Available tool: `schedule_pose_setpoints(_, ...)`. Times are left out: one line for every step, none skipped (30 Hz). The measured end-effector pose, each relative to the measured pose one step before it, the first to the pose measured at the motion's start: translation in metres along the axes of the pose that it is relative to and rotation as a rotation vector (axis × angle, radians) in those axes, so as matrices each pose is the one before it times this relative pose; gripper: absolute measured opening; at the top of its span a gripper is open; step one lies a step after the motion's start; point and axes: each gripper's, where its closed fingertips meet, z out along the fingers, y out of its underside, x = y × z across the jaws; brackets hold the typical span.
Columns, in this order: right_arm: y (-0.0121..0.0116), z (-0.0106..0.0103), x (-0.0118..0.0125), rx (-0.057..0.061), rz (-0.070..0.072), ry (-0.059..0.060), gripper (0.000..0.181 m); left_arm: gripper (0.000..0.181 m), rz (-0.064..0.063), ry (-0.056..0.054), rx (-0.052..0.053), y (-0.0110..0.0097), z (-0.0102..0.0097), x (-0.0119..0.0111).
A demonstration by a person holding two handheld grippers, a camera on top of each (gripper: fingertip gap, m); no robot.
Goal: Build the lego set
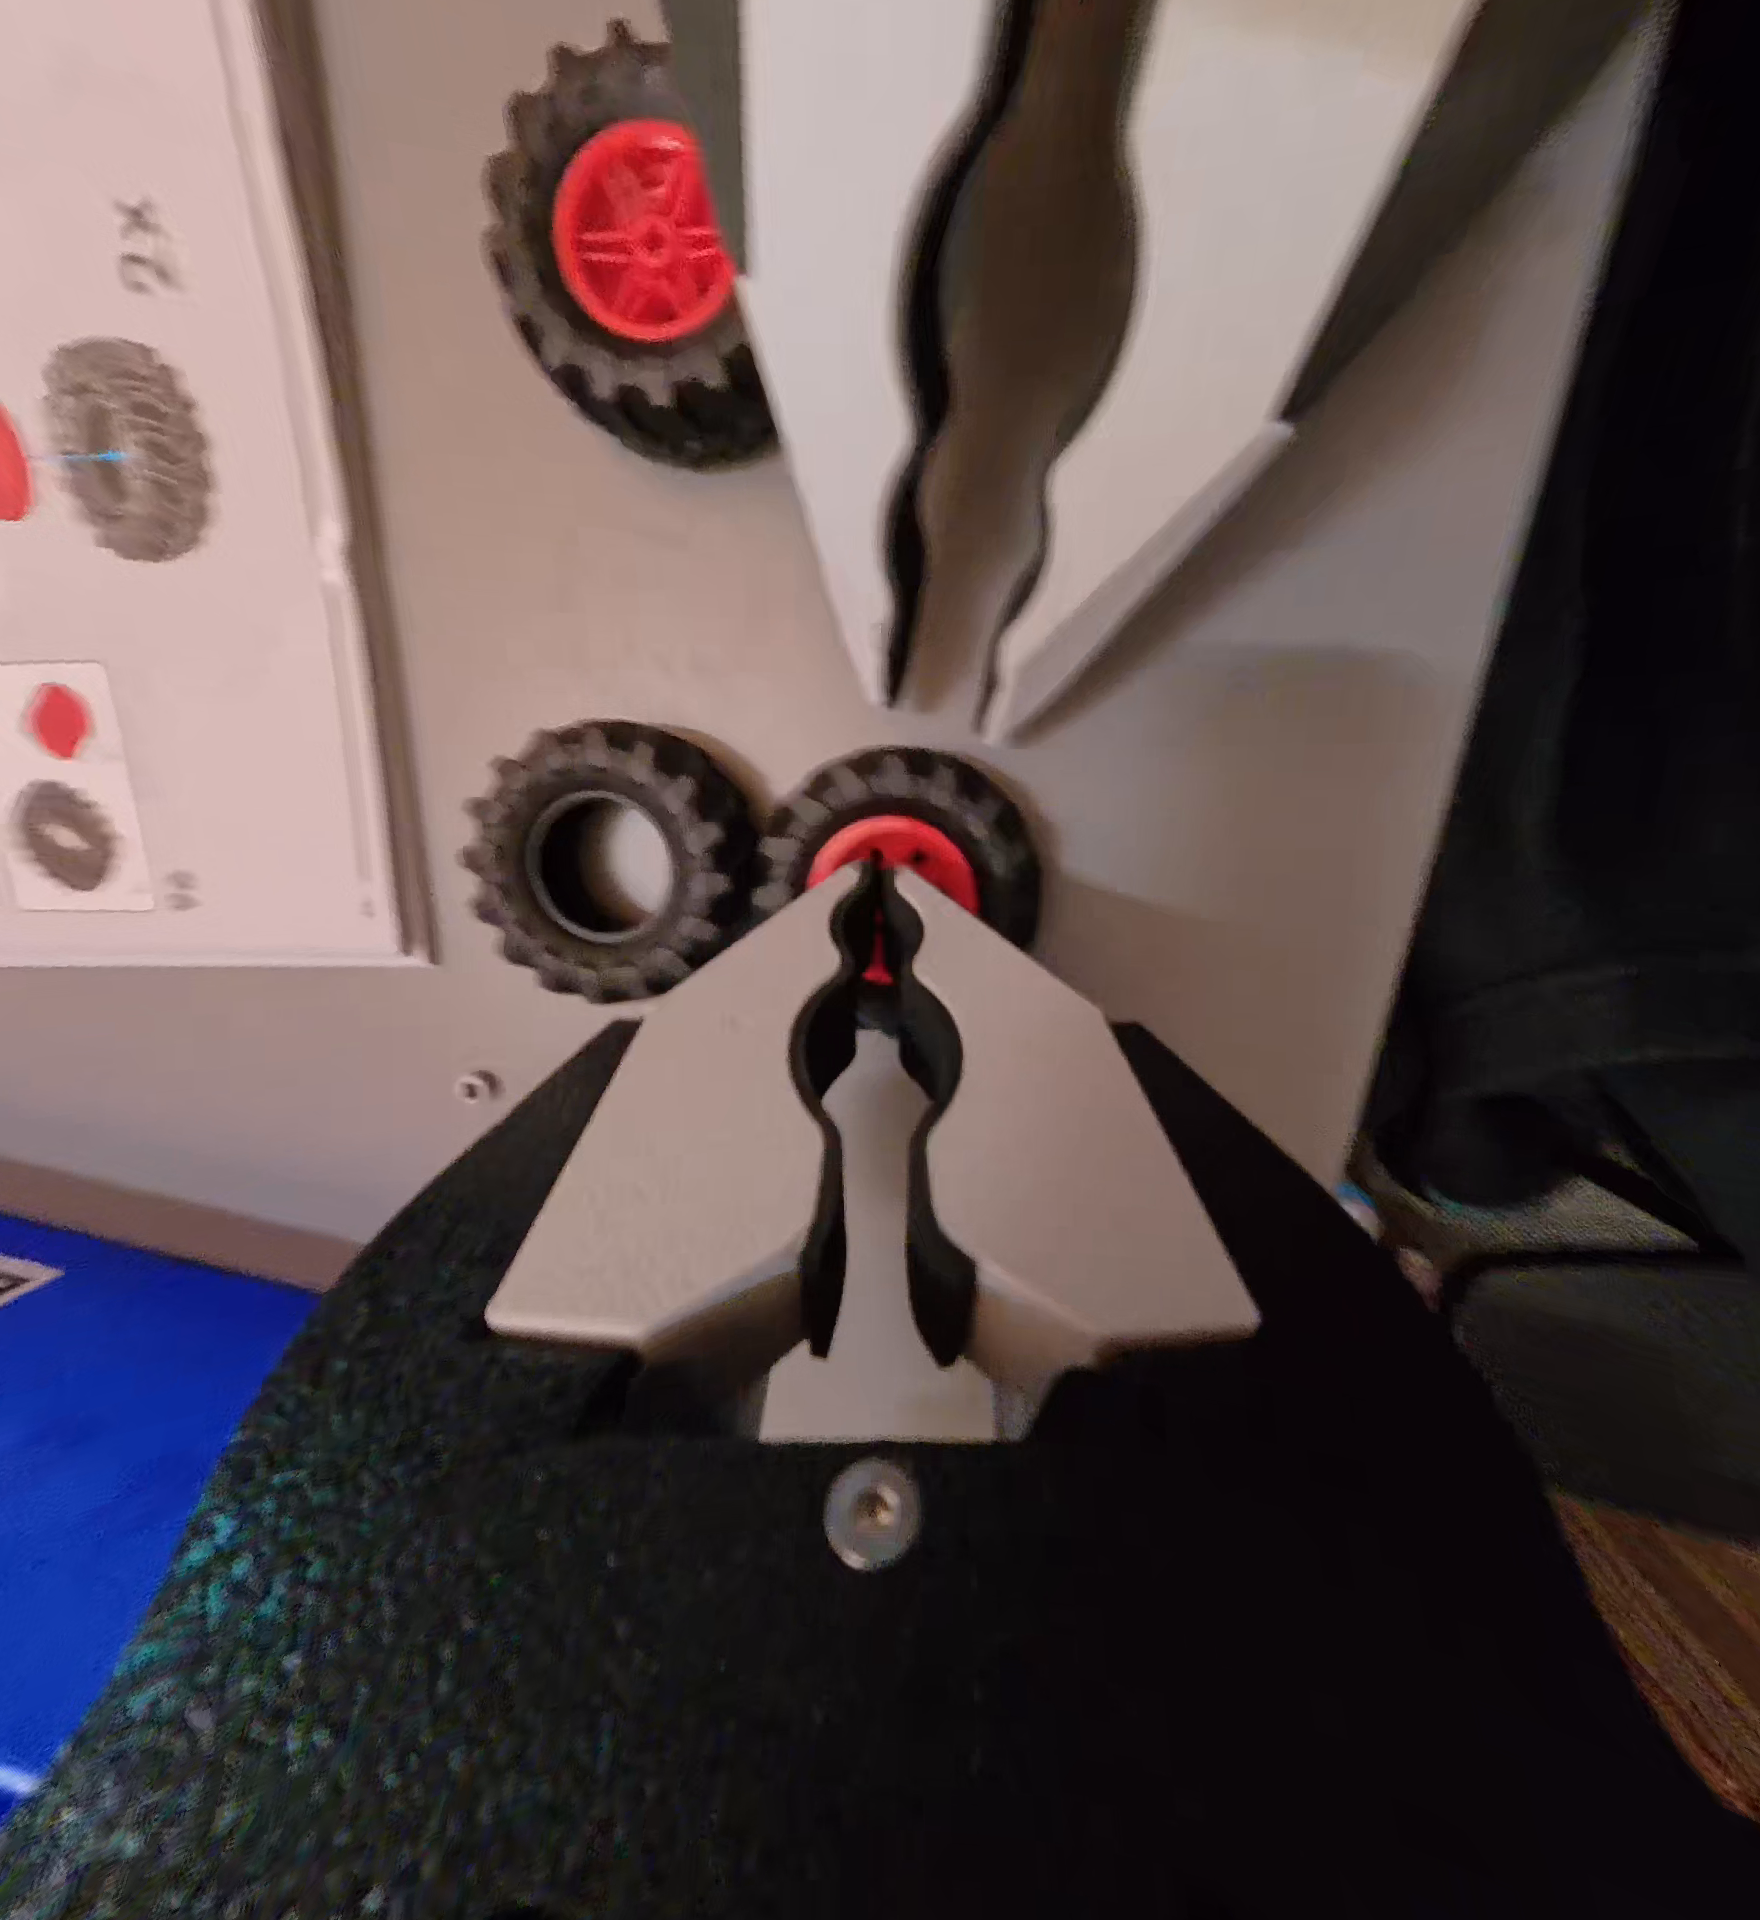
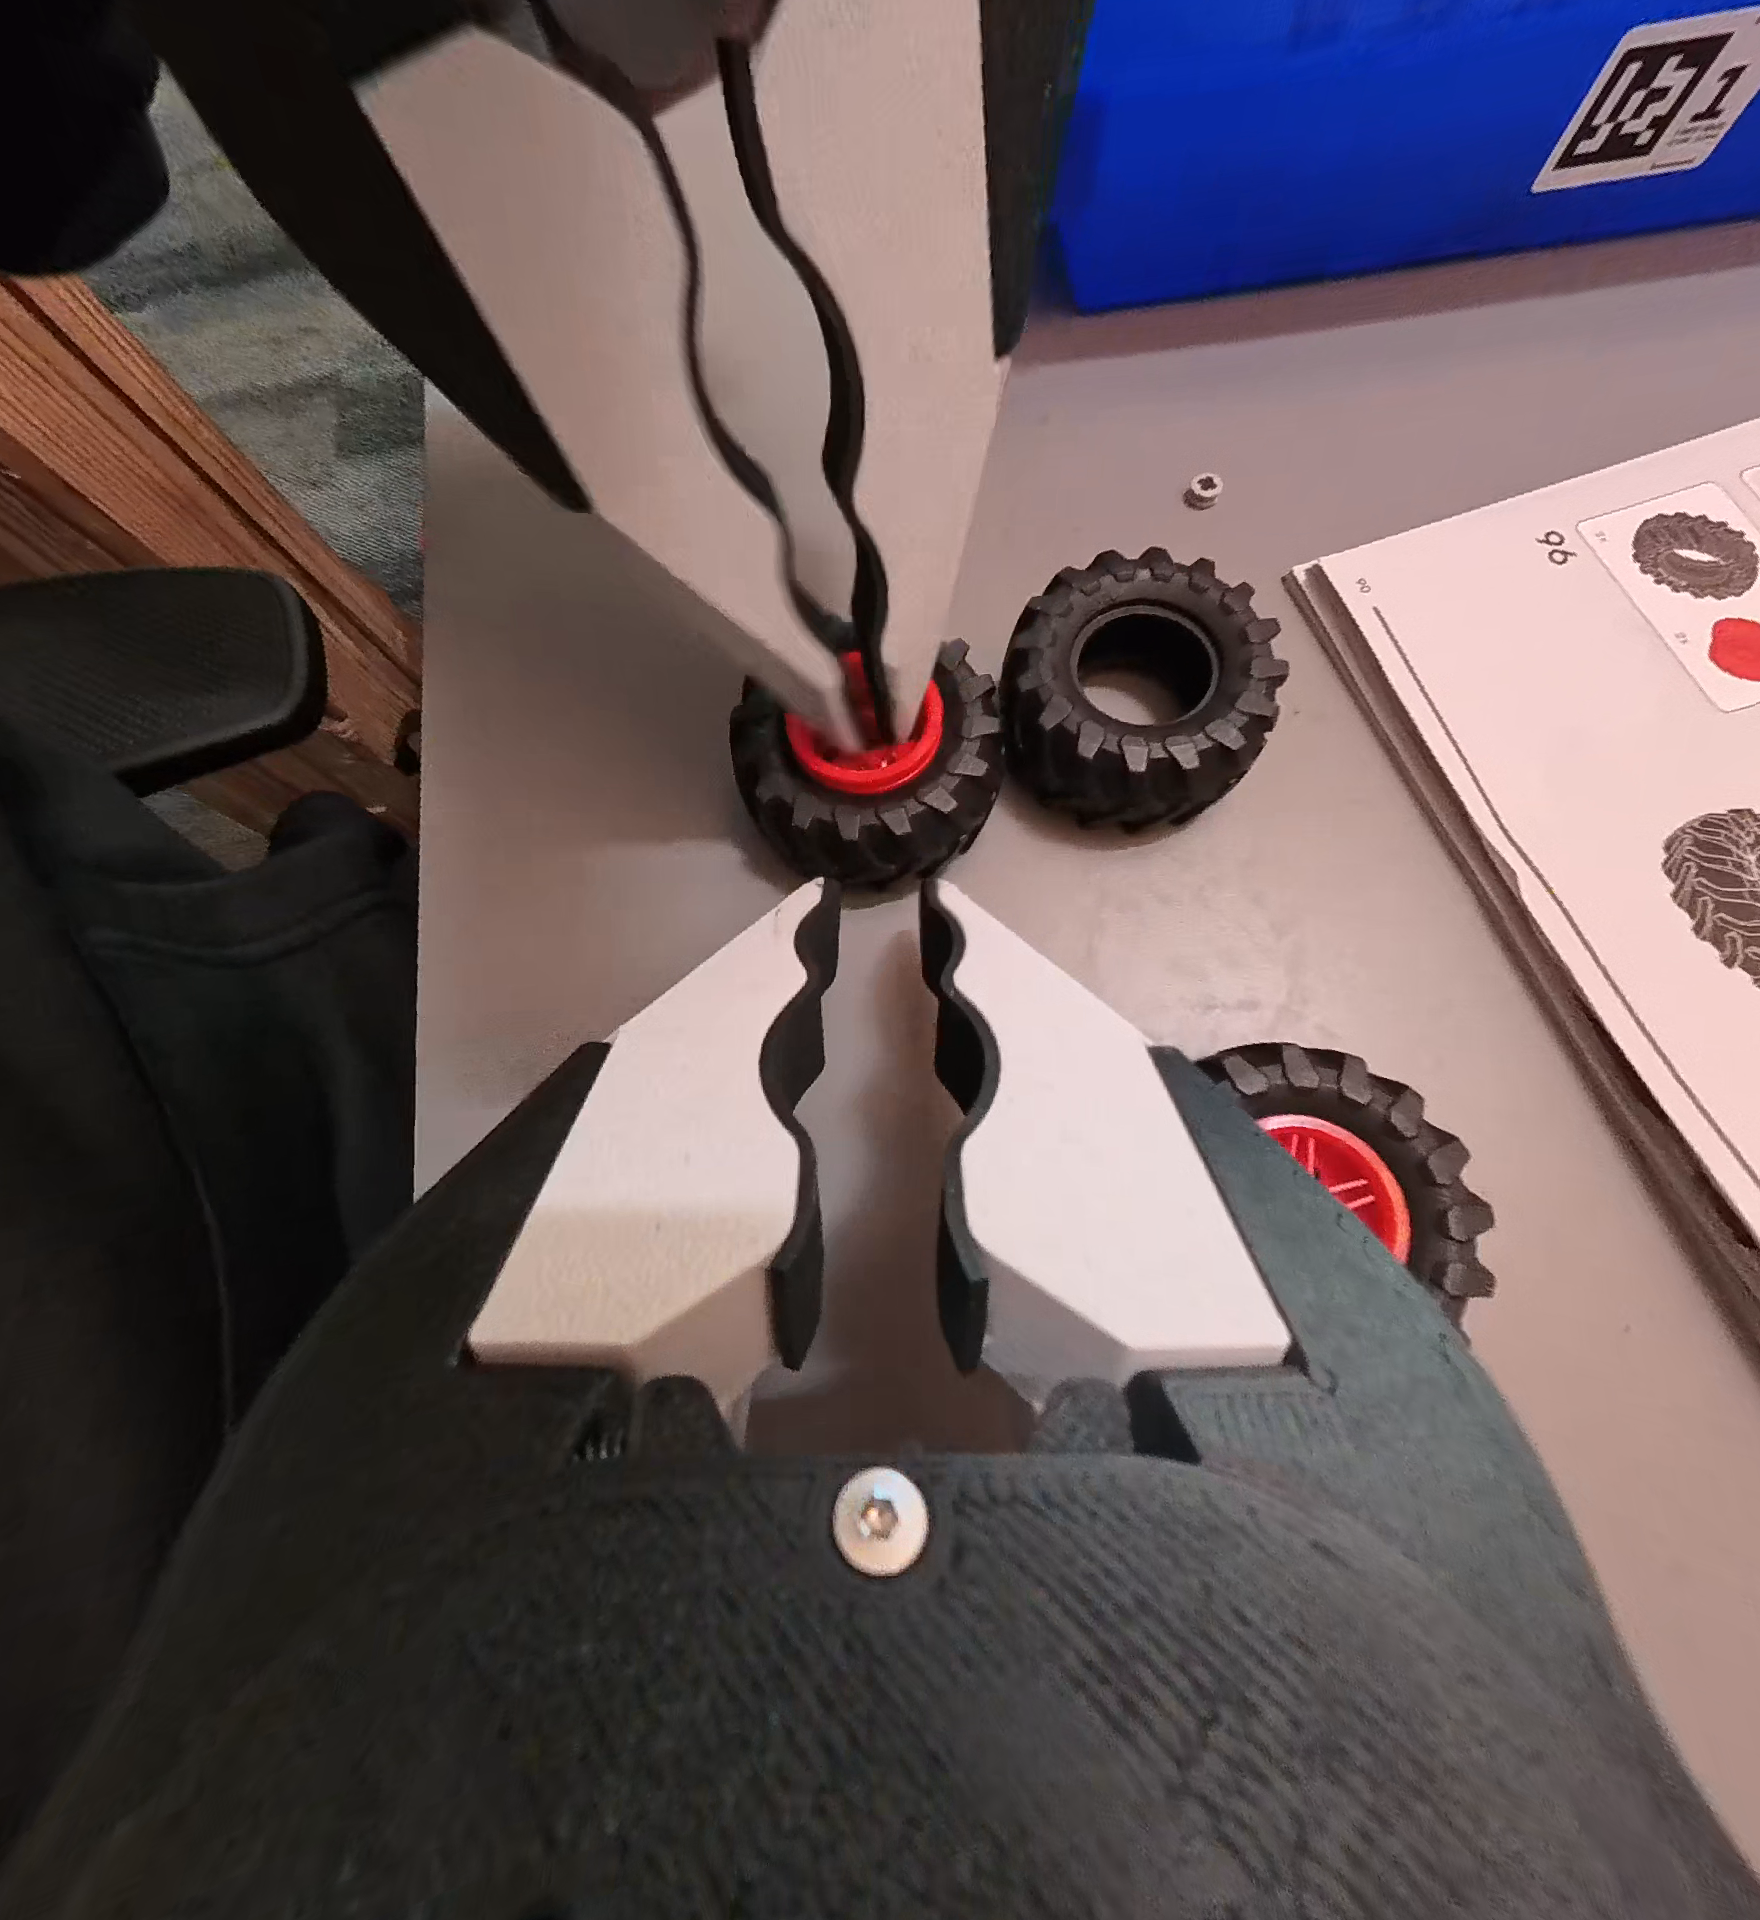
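empty tyre (image 2: 1144, 694) crowds rimmed tyre (image 2: 871, 795), booklet (image 2: 1624, 831) beyond

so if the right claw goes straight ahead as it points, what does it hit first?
Probably the tyre with the red hub, just beyond the right claw; the left claw is pressing into that hub.

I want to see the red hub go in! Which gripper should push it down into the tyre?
Probably the left gripper: its closed tips already sit on the red hub inside the tyre. The right gripper is open, just beside that tyre.

Left hand-held gripper (image 1: 878, 883) pinches the red hub (image 1: 891, 854) inside a black tyre (image 1: 1001, 821).
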Motion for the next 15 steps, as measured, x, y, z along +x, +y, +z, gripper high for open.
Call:
schedule_pose_setpoints(0.00094, 0.00116, -0.00029, 0.0002, 0.0013, -0.0035, 0.014, 0.000, 0.0132, -0.0041, -0.0082, -0.00088, 0.00032, -0.00033)
schedule_pose_setpoints(0.00121, 0.00097, -0.00012, -0.0015, 0.0030, -0.0036, 0.013, 0.000, 0.0061, 0.0013, -0.0166, 0.00040, -0.00006, -0.00003)
schedule_pose_setpoints(0.00072, 0.00086, -0.00039, 0.0000, 0.0056, -0.0070, 0.012, 0.000, 0.0022, 0.0037, -0.0161, 0.00008, 0.00018, 0.00006)
schedule_pose_setpoints(-0.00016, 0.00054, 0.00014, 0.0052, 0.0090, -0.0049, 0.010, 0.000, -0.0007, 0.0050, -0.0187, 0.00007, 0.00020, 0.00011)
schedule_pose_setpoints(-0.00080, 0.00030, 0.00066, 0.0100, 0.0100, -0.0019, 0.008, 0.000, 0.0013, 0.0049, -0.0232, 0.00008, 0.00019, 0.00020)
schedule_pose_setpoints(-0.00107, 0.00033, 0.00056, 0.0108, 0.0110, -0.0030, 0.006, 0.000, 0.0098, 0.0027, -0.0262, 0.00013, 0.00024, 0.00020)
schedule_pose_setpoints(-0.00092, 0.00068, -0.00071, 0.0081, 0.0078, -0.0095, 0.003, 0.000, 0.0120, 0.0004, -0.0268, 0.00002, 0.00011, 0.00009)
schedule_pose_setpoints(-0.00019, 0.00081, -0.00093, 0.0036, 0.0056, -0.0094, 0.003, 0.000, 0.0135, -0.0003, -0.0259, 0.00011, 0.00009, 0.00016)
schedule_pose_setpoints(0.00042, 0.00046, 0.00011, 0.0007, 0.0069, -0.0025, 0.003, 0.000, 0.0142, -0.0013, -0.0232, -0.00002, 0.00012, 0.00010)
schedule_pose_setpoints(0.00017, -0.00013, 0.00088, 0.0030, 0.0076, -0.0003, 0.005, 0.000, 0.0113, -0.0018, -0.0216, 0.00012, 0.00019, 0.00013)
schedule_pose_setpoints(0.00050, -0.00004, 0.00118, 0.0018, 0.0117, 0.0013, 0.006, 0.000, 0.0066, -0.0046, -0.0219, -0.00020, 0.00015, 0.00007)
schedule_pose_setpoints(0.00023, 0.00002, 0.00061, 0.0044, 0.0095, -0.0030, 0.006, 0.000, -0.0036, -0.0058, -0.0118, -0.00082, 0.00003, 0.00014)
schedule_pose_setpoints(-0.00026, -0.00116, 0.00068, 0.0043, 0.0088, -0.0019, 0.006, 0.000, -0.0020, -0.0021, -0.0080, 0.00063, 0.00028, 0.00009)
schedule_pose_setpoints(0.00049, 0.00011, 0.00050, -0.0036, 0.0053, -0.0012, 0.006, 0.000, -0.0034, -0.0039, 0.0047, -0.00011, 0.00004, -0.00004)
schedule_pose_setpoints(0.00069, 0.00072, 0.00007, -0.0060, -0.0017, 0.0018, 0.006, 0.000, -0.0162, -0.0065, 0.0021, -0.00015, 0.00025, 0.00005)
